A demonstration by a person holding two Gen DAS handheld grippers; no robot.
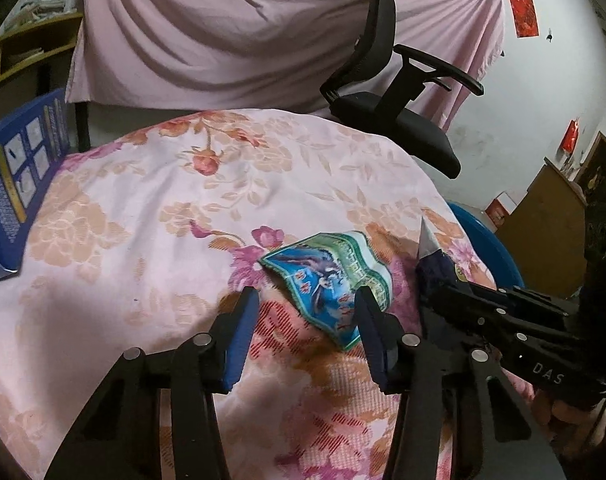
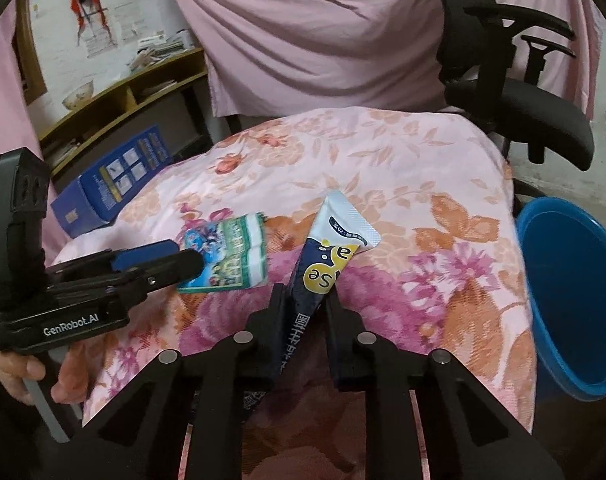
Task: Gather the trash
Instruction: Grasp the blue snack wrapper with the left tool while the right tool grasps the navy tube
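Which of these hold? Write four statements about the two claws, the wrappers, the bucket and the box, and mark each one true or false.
1. The right claw is shut on the dark blue and white sachet. True.
2. The green-edged packet is already in the blue bucket. False: it lies on the floral cloth, between the open fingers of the left claw.
3. The blue bucket stands off the right edge of the floral cloth, seen from the right wrist. True.
4. The blue box sits on the office chair. False: it lies at the left edge of the floral cloth.
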